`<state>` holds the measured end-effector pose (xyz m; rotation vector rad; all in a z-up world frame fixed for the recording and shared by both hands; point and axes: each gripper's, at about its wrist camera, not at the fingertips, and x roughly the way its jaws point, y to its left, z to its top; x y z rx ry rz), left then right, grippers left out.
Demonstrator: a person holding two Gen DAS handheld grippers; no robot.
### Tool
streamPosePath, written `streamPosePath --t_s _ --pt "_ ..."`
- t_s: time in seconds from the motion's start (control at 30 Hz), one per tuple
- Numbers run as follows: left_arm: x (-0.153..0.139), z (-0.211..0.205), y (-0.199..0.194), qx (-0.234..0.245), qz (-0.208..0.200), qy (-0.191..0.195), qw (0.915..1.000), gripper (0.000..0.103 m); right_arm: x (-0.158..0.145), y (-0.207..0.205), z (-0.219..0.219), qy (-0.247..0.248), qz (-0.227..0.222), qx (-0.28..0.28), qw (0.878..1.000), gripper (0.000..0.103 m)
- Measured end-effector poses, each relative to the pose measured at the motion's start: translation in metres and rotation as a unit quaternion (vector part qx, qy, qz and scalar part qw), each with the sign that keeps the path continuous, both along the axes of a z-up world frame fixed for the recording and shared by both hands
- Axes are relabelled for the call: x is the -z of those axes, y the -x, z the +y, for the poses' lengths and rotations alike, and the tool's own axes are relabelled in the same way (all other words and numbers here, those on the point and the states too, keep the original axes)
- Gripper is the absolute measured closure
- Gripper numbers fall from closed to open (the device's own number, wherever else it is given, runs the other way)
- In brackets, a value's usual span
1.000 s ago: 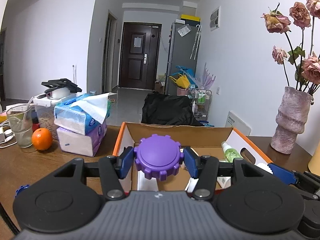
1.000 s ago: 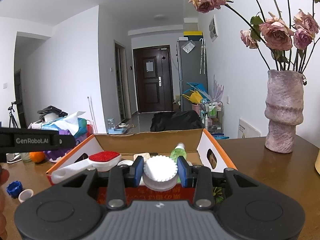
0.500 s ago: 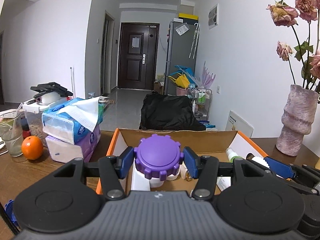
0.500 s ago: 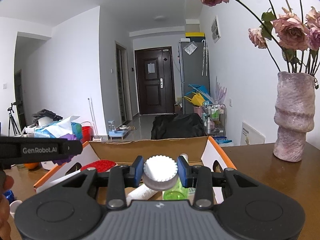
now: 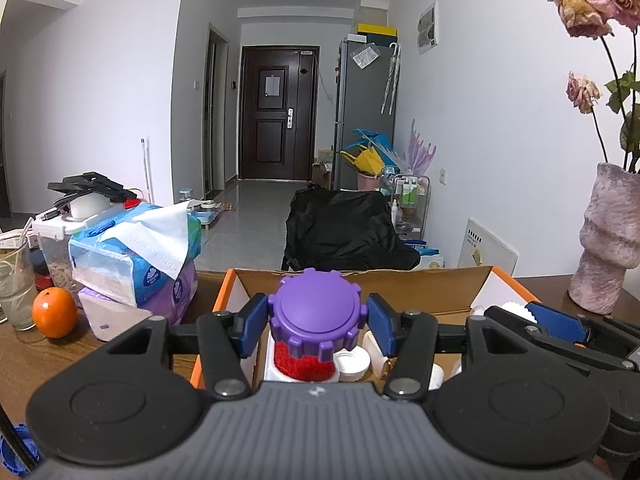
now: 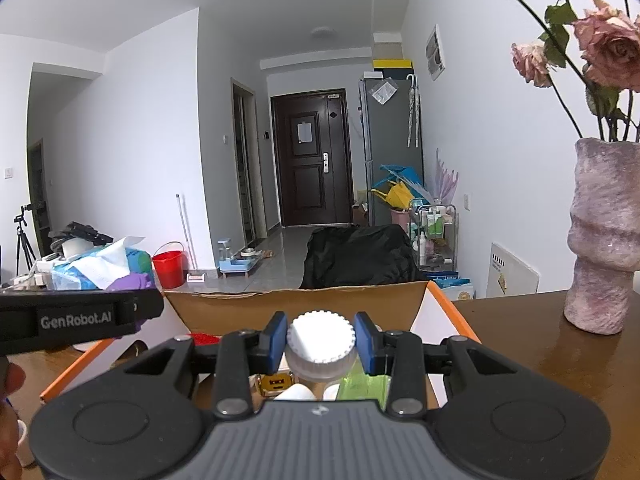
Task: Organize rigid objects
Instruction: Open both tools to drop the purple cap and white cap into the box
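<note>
**Both caps carried over the open box, drop pending**

My left gripper [image 5: 316,322] is clamped on the purple cap [image 5: 317,315], blue pads pressing its lobed rim from either side, flat top facing the camera. My right gripper [image 6: 321,342] is closed the same way on the white ribbed cap [image 6: 321,339], which sits centre frame in the right wrist view.

Key relation: the cardboard box [image 5: 420,284] lies directly ahead of and under both sets of jaws, its open top taking up the lower middle of each frame. In the left view the purple cap sits over a white item with a red brush-like top [image 5: 300,360] and a loose white cap [image 5: 352,362]. In the right view the white ribbed cap hangs over a green bottle [image 6: 362,386] and a small yellow item [image 6: 276,383]. Both caps look inside the box outline, so neither hand seems nearer than the other. The right gripper also shows at lower right of the left view.

Judgement: next is releasing. Caps are round, no long axis to align; they may roll onto the contents. The vase [image 6: 600,240] stands well right of the box, apart.
</note>
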<state>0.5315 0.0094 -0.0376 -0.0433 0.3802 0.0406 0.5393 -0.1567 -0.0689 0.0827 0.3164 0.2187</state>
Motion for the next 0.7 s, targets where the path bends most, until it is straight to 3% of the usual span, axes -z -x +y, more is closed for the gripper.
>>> streamPosePath --t_s 0.67,0.7 --pt "0.011 0.007 -0.021 -0.012 0.025 -0.006 0.9996 0.047 0.002 -0.028 0.0 0.006 0.022 -0.003 1.0 0.068" --pt "0.011 0.008 -0.021 -0.014 0.025 -0.006 0.9996 0.044 0.002 -0.028 -0.001 0.008 0.025 -0.002 1.0 0.067"
